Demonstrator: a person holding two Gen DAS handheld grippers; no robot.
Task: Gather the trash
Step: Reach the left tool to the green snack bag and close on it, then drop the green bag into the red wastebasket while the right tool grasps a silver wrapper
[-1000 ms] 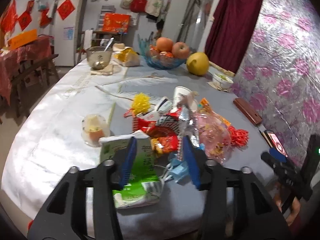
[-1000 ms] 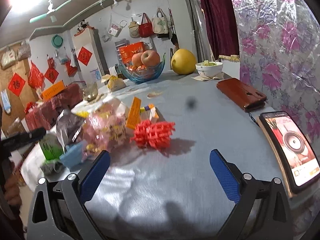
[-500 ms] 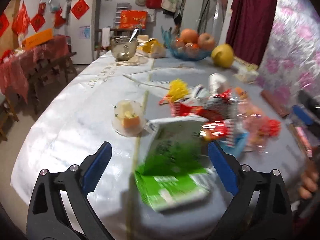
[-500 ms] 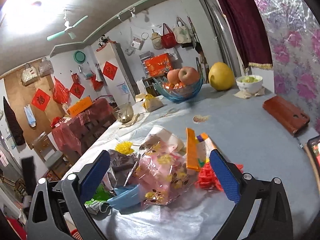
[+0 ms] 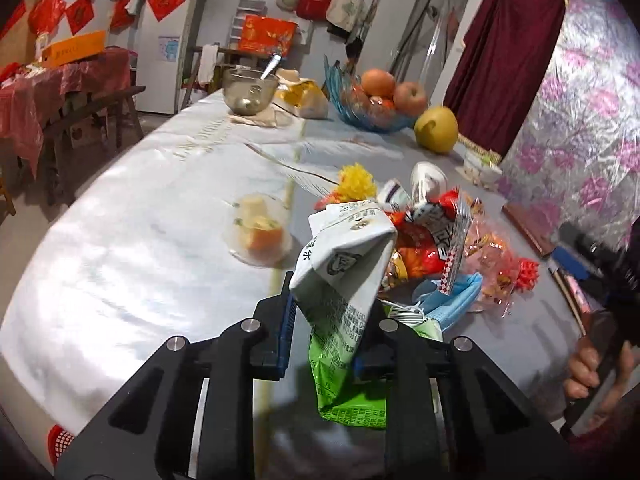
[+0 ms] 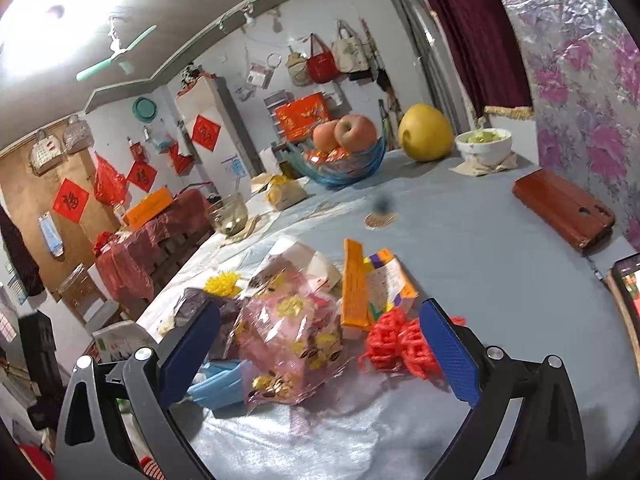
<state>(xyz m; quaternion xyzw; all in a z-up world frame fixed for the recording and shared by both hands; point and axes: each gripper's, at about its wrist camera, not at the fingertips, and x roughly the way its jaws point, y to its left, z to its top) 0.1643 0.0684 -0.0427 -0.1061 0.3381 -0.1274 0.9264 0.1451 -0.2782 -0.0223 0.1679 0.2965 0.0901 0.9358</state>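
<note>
in the left wrist view our left tongs (image 5: 326,320) have just closed and now clench the green and white crumpled paper carton (image 5: 344,280), pinching it between the blue pads so its top sticks up above the pale blue cloth-covered worktop (image 5: 140,248). just beyond it lies the heap of red snack wrappers (image 5: 432,236), with a light blue face mask (image 5: 452,296) at its near edge and a clear plastic cup of fruit pieces (image 5: 260,232) off to the left.

in the right wrist view our right tongs (image 6: 320,344) stand released, jaws wide, gripping nothing. between them sit a pink flowered cellophane bag (image 6: 292,340) and a red foam fruit net (image 6: 400,344), both resting on the worktop. an orange cardboard box (image 6: 354,284) leans just behind the bag.
</note>
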